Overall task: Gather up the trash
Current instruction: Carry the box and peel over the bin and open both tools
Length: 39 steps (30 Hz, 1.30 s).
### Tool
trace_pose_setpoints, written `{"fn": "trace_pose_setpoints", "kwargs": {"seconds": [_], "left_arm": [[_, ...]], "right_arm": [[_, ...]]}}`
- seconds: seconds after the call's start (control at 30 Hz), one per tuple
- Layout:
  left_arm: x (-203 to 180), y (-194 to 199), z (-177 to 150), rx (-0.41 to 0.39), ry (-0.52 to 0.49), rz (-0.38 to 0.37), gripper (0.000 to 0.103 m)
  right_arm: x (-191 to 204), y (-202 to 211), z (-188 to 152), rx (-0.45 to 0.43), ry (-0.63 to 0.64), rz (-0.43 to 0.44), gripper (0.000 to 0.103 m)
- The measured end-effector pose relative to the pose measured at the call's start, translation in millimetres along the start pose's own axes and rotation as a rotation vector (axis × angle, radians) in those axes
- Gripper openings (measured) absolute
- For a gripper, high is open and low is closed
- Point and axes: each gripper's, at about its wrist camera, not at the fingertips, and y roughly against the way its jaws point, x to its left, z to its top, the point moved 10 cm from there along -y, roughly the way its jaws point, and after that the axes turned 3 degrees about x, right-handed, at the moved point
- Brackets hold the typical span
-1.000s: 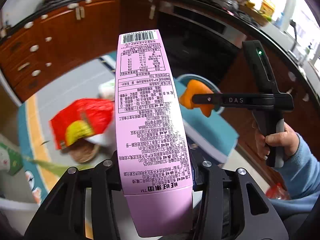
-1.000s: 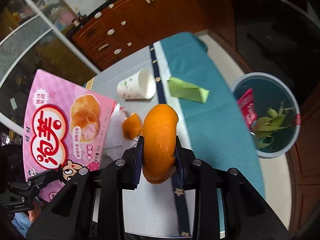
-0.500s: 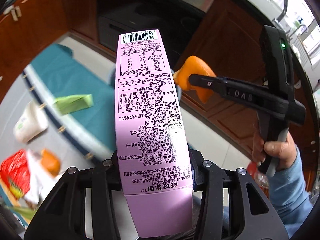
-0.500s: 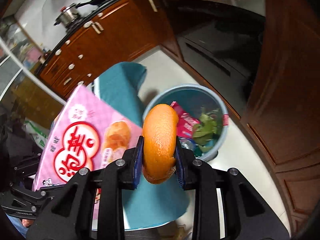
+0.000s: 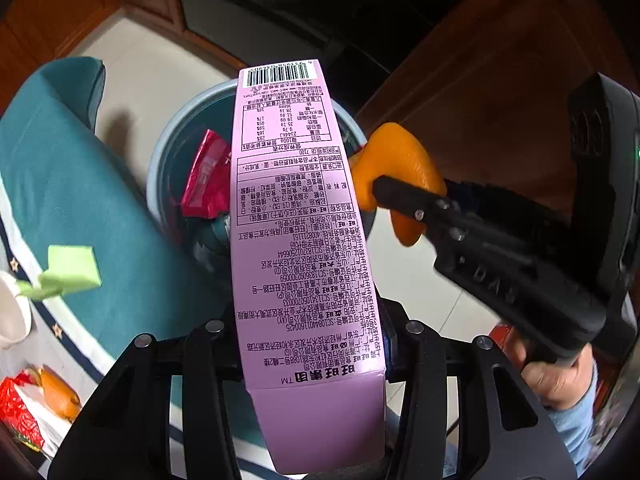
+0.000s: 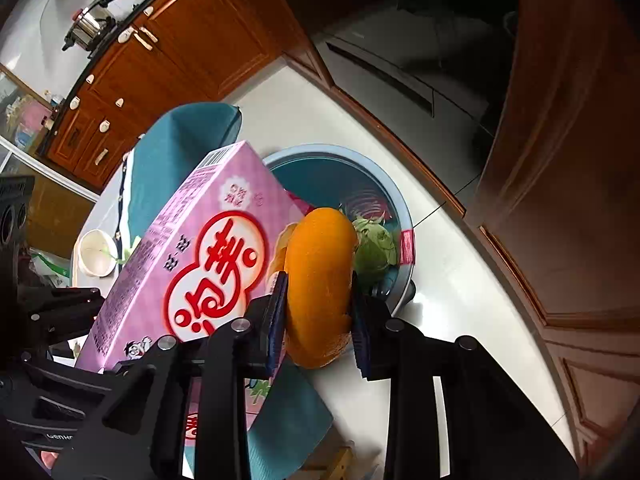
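Nearest the left wrist camera, the left gripper (image 5: 310, 344) is clamping the lower part of a pink snack box (image 5: 298, 216), its pads pressing on the box's two broad faces. The right gripper (image 6: 320, 312) is likewise clenched, pinching a curled piece of orange peel (image 6: 320, 280) by its sides. The box's long axis is running straight out along the left gripper's fingers, barcode end leading and pointing down towards the blue bin (image 5: 160, 152), so it is hanging over the bin's mouth, tilted rather than plumb in the right wrist view. The peel is arching end to end across the right pads, its rounded back facing the camera, and it is sitting just beside the box, over the bin's near rim. Beyond them, the bin on the pale floor is already holding a red wrapper (image 5: 204, 180) and some green leafy scraps (image 6: 374, 246). My judgement is that the box is the risk: being long and held near one end, it could catch the rim on release and tip out onto the floor, or knock against the peel and the right gripper, which are crowding the same opening. Farther off, on the teal cloth (image 5: 60, 184), a green packet (image 5: 72, 270), a paper cup (image 6: 94, 254) and more peel are still waiting to be collected.
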Motion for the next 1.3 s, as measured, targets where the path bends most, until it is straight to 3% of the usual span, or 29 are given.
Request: {"fn": "trace_pose_setpoints", "kwargs": {"seconds": [0.17, 0.4, 0.43, 0.5, 0.57, 0.6, 1.0, 1.3], "left_arm": [[8.3, -9.5, 16.8, 0.024, 0.026, 0.043, 0.048], [30.3, -18.9, 25.0, 0.046, 0.107, 0.049, 0.050], [32.6, -19.0, 27.5, 0.046, 0.121, 0.056, 0.050], [33.9, -15.6, 33.8, 0.029, 0.121, 0.074, 0.052], [34.7, -7.4, 39.2, 0.003, 0.114, 0.093, 0.067], [35.5, -3.2, 42.2, -0.014, 0.108, 0.109, 0.069], [16.9, -11.8, 33.7, -0.022, -0.004, 0.174, 0.075], [9.0, 1.8, 10.8, -0.081, 0.003, 0.104, 0.075]], "right_arm": [[-5.3, -20.3, 14.6, 0.048, -0.010, 0.025, 0.030], [-1.2, -39.2, 22.8, 0.086, 0.018, 0.051, 0.033], [-0.8, -40.9, 24.8, 0.085, 0.018, 0.055, 0.036], [-5.6, -40.9, 28.4, 0.080, -0.009, 0.058, 0.057], [-14.9, -38.5, 29.7, 0.070, -0.058, 0.066, 0.074], [-20.2, -36.3, 31.0, 0.060, -0.085, 0.082, 0.082], [-35.7, -22.9, 18.4, 0.066, -0.118, 0.048, 0.088], [-41.6, -1.1, 3.3, 0.059, -0.140, 0.021, 0.088]]}}
